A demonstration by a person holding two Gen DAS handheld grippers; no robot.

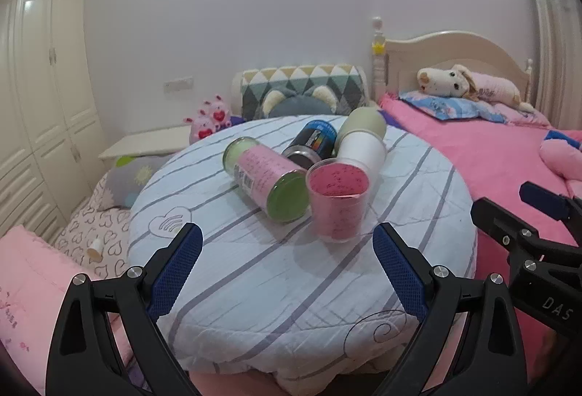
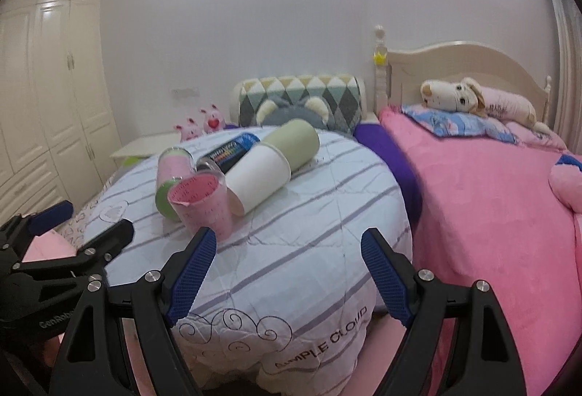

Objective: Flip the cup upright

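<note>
Four containers crowd the middle of the round quilt-covered table [image 1: 254,286], touching one another. Only the clear cup with pink paper [image 1: 338,201] stands upright, nearest the grippers; the pink jar [image 1: 267,175], the dark can [image 1: 311,143] and the white cup with a green end [image 1: 362,139] lie on their sides, so one of these probably needs flipping. The left gripper [image 1: 287,272] and right gripper [image 2: 289,277] hang short of the pile, jaws spread wide and empty. The can's far end is hidden behind its neighbours
</note>
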